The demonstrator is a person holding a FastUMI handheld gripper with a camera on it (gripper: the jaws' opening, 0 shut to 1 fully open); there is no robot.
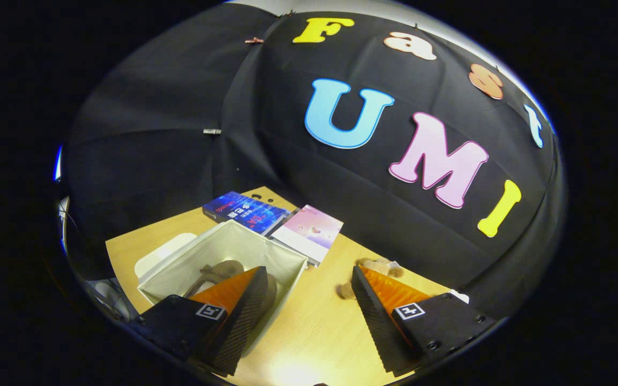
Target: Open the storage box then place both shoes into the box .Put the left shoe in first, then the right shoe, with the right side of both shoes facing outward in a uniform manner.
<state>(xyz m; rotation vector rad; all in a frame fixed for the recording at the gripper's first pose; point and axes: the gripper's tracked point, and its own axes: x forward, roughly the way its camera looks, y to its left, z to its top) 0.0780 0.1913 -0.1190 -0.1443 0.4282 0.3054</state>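
Note:
An open white fabric storage box [282, 252] stands on the wooden table [319, 316], behind and under my left finger. A brown shoe [222, 269] lies inside it, partly hidden by that finger. A second brown shoe [377, 265] sits on the table just beyond my right finger, mostly hidden behind it. My gripper [309, 292] is open and raised over the table, with nothing between its fingers. The box's white lid [159, 256] lies flat to the left of the box.
A blue book [244, 210] and a pink book [311, 231] lie side by side behind the box, near the black cloth wall. The table's left edge runs close past the lid. Bare tabletop lies between the box and the second shoe.

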